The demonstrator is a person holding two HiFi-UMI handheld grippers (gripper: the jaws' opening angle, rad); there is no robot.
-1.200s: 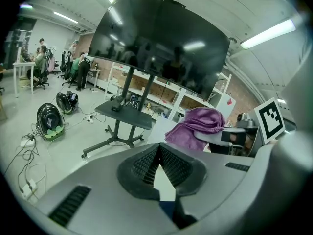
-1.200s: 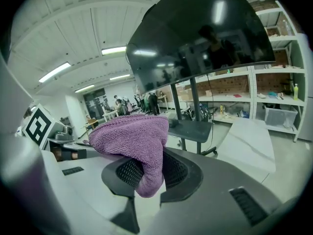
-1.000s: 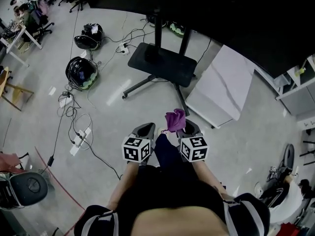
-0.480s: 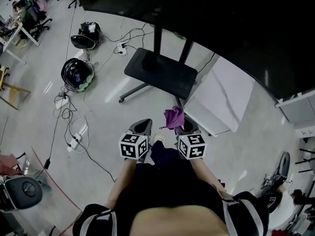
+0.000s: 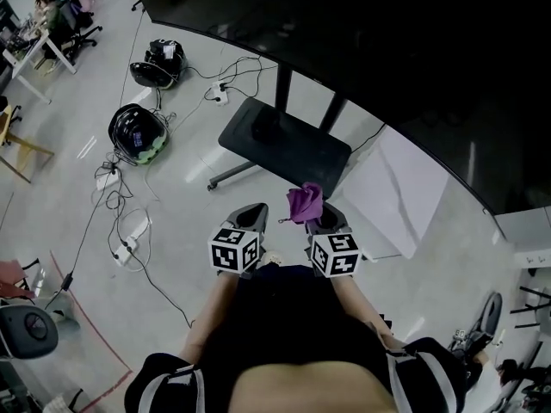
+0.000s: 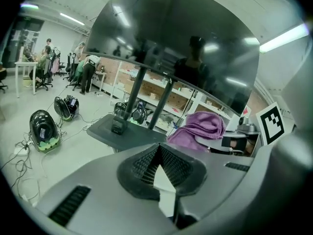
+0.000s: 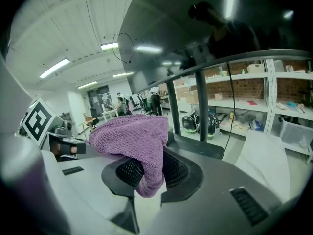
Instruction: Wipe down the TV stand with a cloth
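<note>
Purple cloth (image 5: 305, 203) hangs pinched in the right gripper (image 7: 146, 173), held near the black TV stand (image 5: 284, 140); the left gripper (image 6: 159, 151) (close beside it) is pressed together, holding nothing.

The cloth (image 7: 134, 138) is purple knit; the left gripper (image 6: 157, 150) and the right gripper (image 7: 149, 166) are grey with black ribbed pads (image 6: 178, 164), and each carries a cube (image 5: 234, 249) of black-and-white square markers. The TV stand (image 5: 284, 140) is black on a pale grey floor (image 5: 172, 222), beside a white panel (image 5: 392, 188). The helmet (image 5: 135, 130) near the floor's left edge is black with green.
</note>
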